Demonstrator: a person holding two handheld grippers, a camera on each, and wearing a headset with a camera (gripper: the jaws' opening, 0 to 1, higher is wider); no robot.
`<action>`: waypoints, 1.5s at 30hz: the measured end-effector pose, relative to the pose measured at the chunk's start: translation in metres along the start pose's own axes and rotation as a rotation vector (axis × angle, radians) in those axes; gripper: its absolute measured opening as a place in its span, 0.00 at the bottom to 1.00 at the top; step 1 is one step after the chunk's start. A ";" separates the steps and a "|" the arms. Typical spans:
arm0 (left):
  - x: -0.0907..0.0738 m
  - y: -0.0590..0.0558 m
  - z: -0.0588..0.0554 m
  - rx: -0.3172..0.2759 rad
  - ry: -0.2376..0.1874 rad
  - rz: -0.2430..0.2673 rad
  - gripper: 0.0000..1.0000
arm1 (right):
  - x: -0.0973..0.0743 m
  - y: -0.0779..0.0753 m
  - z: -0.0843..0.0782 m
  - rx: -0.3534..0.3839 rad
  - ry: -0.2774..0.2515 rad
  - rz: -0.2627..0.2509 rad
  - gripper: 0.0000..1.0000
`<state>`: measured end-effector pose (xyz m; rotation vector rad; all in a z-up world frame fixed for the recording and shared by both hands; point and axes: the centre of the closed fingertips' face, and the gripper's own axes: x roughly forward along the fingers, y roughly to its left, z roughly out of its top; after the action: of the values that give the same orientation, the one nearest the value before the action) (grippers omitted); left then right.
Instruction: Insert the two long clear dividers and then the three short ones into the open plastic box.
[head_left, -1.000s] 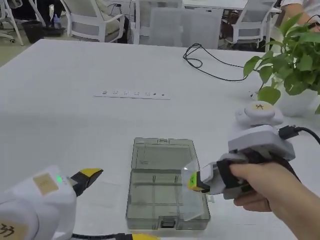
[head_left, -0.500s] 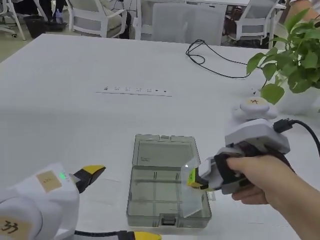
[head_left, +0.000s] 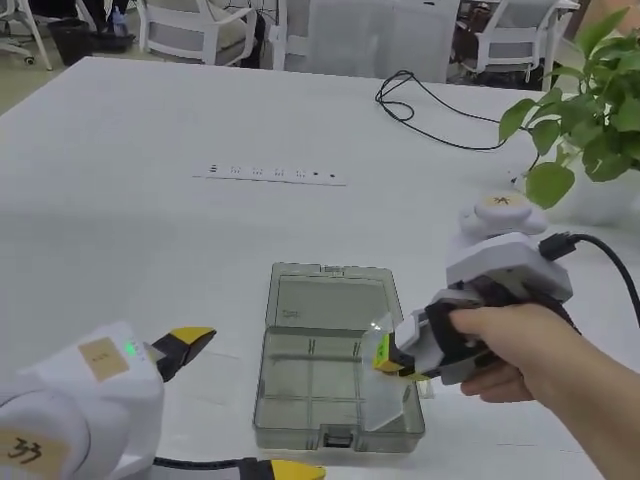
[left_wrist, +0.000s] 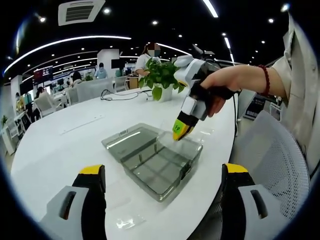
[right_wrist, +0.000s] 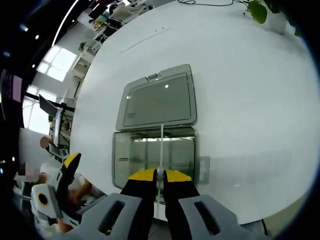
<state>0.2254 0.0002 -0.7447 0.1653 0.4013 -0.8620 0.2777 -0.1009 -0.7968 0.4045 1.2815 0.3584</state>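
The open clear plastic box (head_left: 300, 420) lies in front of me, its lid (head_left: 330, 298) flat on the table behind it. My right gripper (head_left: 385, 362) is shut on a clear divider (head_left: 385, 400), which hangs tilted over the right part of the box. In the right gripper view the divider (right_wrist: 161, 145) is edge-on, a thin line above the box (right_wrist: 130, 155). My left gripper (head_left: 238, 405) stands open at the lower left, nothing between its jaws. The left gripper view has the box (left_wrist: 150, 165) ahead and the right gripper (left_wrist: 181, 131) above its far corner. Faint partitions show inside the box.
A clear piece (left_wrist: 127, 222) lies flat on the table beside the box. A small clear piece (right_wrist: 204, 169) sits at the box's other side. A power strip (head_left: 275, 175), a black cable (head_left: 430, 110) and a potted plant (head_left: 580, 130) stand farther back. A round white device (head_left: 500, 212) sits near the plant.
The head camera has tilted, so the picture has shifted. My right gripper keeps the divider over the box's right part and has edged slightly left. The left gripper has hardly moved.
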 end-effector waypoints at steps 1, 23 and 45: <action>0.000 0.000 0.000 -0.001 0.002 0.000 0.98 | 0.001 0.000 -0.001 0.001 0.004 -0.001 0.06; 0.002 0.003 -0.004 -0.002 0.022 0.001 0.96 | 0.010 -0.005 -0.003 0.025 0.035 -0.003 0.06; 0.002 0.003 -0.001 -0.009 0.014 -0.007 0.96 | 0.009 -0.003 -0.002 0.007 0.054 -0.013 0.06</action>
<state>0.2282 0.0006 -0.7469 0.1617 0.4193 -0.8664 0.2780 -0.0989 -0.8068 0.3947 1.3379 0.3555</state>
